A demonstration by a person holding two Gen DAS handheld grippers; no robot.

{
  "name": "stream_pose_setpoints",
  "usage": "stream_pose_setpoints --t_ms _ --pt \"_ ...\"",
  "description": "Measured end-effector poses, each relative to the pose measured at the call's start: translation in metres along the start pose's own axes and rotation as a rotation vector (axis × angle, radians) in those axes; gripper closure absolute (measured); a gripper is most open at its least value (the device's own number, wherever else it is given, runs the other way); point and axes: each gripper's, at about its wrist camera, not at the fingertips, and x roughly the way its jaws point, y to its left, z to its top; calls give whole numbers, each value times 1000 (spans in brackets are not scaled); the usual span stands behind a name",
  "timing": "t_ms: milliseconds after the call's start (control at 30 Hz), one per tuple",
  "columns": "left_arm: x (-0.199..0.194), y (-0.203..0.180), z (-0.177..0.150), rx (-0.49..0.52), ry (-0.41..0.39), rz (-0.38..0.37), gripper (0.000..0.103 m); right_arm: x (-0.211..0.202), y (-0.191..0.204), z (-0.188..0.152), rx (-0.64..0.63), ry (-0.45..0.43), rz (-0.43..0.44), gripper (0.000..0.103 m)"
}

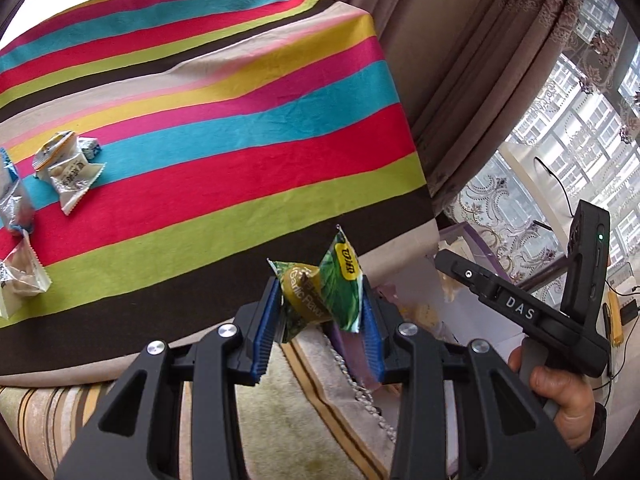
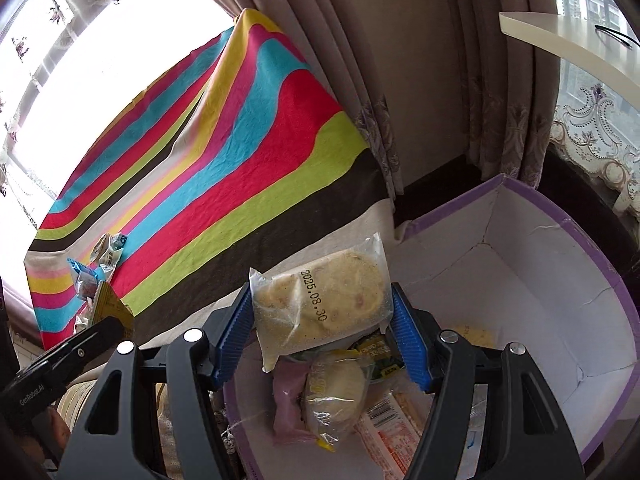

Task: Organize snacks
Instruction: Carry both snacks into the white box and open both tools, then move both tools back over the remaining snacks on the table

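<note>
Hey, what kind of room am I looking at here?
Probably a home living room or bedroom: heavy patterned curtains with lace sheers over a window, a striped tablecloth holding wrapped snacks, and a purple-rimmed box of snack packets on the floor.

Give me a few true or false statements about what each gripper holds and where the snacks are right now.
1. The left gripper holds a green packet. True.
2. The right gripper is empty. False: it grips a clear cracker pack.
3. The box already holds snacks. True.
4. No snacks remain on the striped cloth. False: several wrapped snacks lie there.
</note>
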Motion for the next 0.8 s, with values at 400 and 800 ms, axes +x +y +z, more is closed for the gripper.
stream_pose_setpoints --t_ms 400,800 --pt "23 -41 -4 72 66 -162 32 -19 -24 7 54 -58 -81 21" --pt "15 -30 -3 16 43 -158 32 -20 -16 4 46 -53 -79 16"
